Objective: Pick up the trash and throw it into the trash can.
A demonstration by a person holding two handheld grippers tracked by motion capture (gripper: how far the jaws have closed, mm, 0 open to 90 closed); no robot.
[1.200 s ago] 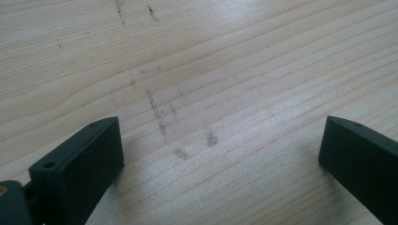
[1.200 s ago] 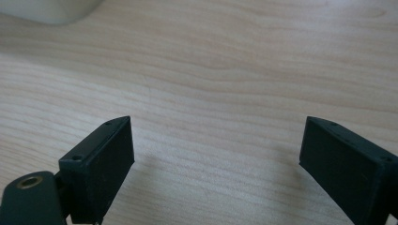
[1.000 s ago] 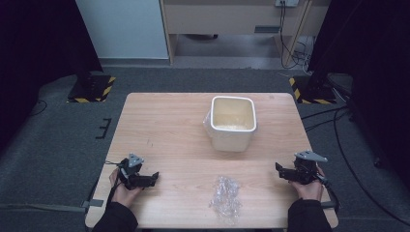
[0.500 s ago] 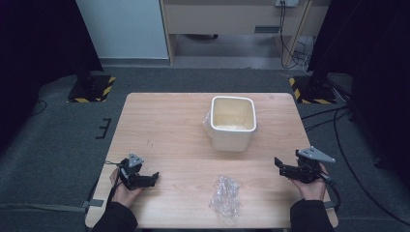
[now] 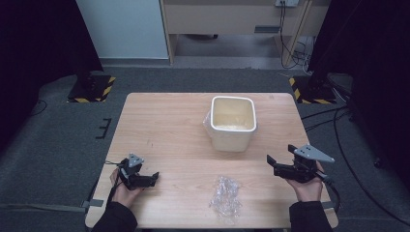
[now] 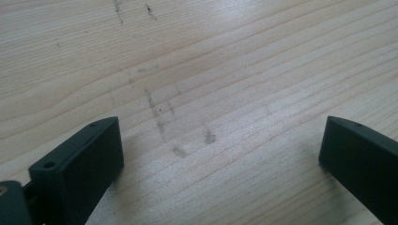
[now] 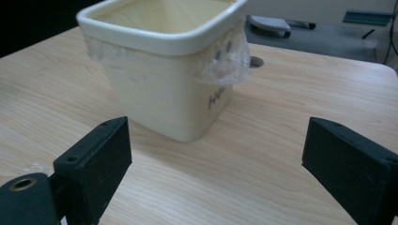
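A cream square tub point(image 5: 233, 122) stands upright on the wooden table point(image 5: 164, 130), right of centre, with clear plastic film hanging under its rim point(image 7: 220, 58). A crumpled piece of clear plastic point(image 5: 225, 192) lies near the front edge. My left gripper point(image 5: 153, 177) rests low at the front left, open, jaws wide over bare wood point(image 6: 206, 108). My right gripper point(image 5: 270, 161) is held at the front right, open, pointing toward the tub point(image 7: 164, 70), nothing between its jaws.
Dark floor surrounds the table, with yellow-black striped bases point(image 5: 92, 87) at both back corners and cables point(image 5: 333, 121) on the right. A white panel and a wooden desk point(image 5: 232, 19) stand beyond the table.
My right gripper has lifted slightly and tilted, its grey plate now angled up. The left gripper, tub and plastic have not moved.
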